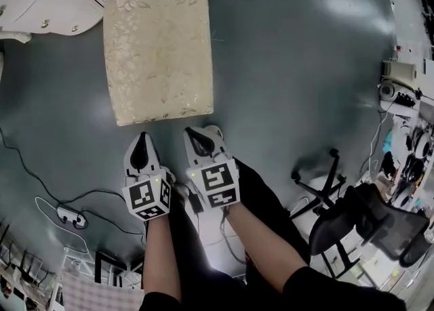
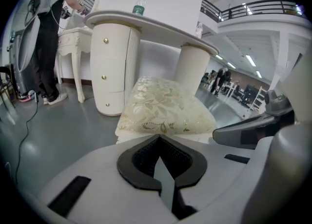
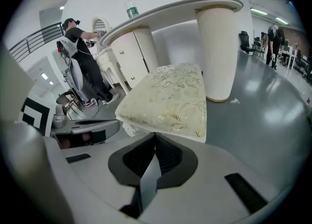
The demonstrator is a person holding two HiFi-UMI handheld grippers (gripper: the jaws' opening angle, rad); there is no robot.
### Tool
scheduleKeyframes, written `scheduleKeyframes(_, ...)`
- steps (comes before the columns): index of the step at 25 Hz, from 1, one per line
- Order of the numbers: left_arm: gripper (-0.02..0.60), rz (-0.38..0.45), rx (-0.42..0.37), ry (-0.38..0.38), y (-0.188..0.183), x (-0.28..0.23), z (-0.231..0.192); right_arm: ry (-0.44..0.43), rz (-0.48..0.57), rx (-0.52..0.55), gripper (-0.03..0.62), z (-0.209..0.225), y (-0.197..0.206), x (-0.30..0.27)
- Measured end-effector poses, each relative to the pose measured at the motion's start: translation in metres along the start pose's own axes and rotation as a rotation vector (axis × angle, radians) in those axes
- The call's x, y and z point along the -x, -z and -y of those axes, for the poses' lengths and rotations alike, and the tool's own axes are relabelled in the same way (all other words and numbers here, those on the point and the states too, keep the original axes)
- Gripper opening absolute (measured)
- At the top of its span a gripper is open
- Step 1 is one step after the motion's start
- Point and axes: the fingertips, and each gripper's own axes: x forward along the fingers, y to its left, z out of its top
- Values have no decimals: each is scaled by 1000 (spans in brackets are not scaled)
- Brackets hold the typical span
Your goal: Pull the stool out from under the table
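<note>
Stool (image 1: pixel 157 52) and jaws sit close together. In the head view the cushion's near edge lies just ahead of both tips, with a thin strip of grey floor (image 1: pixel 298 86) showing between. The left gripper (image 1: pixel 142 137) points at the near edge left of its middle. The right gripper (image 1: pixel 202 133) points at the near right corner. Neither tip touches the cushion. Each gripper view looks along its own jaws onto the stool's near side, and both pairs of jaws are pressed together at their dark pads with nothing between them. The left gripper's tips (image 2: pixel 159 137) lie below the cushion's front edge (image 2: pixel 165 108). The right gripper's tips (image 3: pixel 155 137) lie below its near corner (image 3: pixel 165 98). The stool stands on the floor with most of its seat out in the open. Its far end is near the two ribbed white pedestals that carry the curved tabletop (image 2: pixel 151 23). The seat is a roughly square padded cushion in pale cream, woven with a gold leaf and flower pattern. It is slightly domed on top, and a plain white base shows under its edge. A plastic bottle (image 2: pixel 139 4) stands upright on the tabletop above the left pedestal.
</note>
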Motion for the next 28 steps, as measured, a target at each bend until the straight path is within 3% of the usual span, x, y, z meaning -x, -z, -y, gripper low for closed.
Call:
scheduleKeyframes(5, 5, -32, -14, -6, -27, 33, 8, -33, -23, 65, 6, -16, -31, 42)
scheduleKeyframes(12, 5, -15, 4, 5, -147, 142, 30, -63, 2, 100, 6, -64, -133, 143)
scheduleKeyframes(20, 5, 79, 77, -52, -250, 270, 54, -81, 79, 232, 6, -122, -231, 261)
scheduleKeyframes(28, 5, 90, 64, -37, -347, 357, 69, -90, 104, 309, 6, -161, -323, 348)
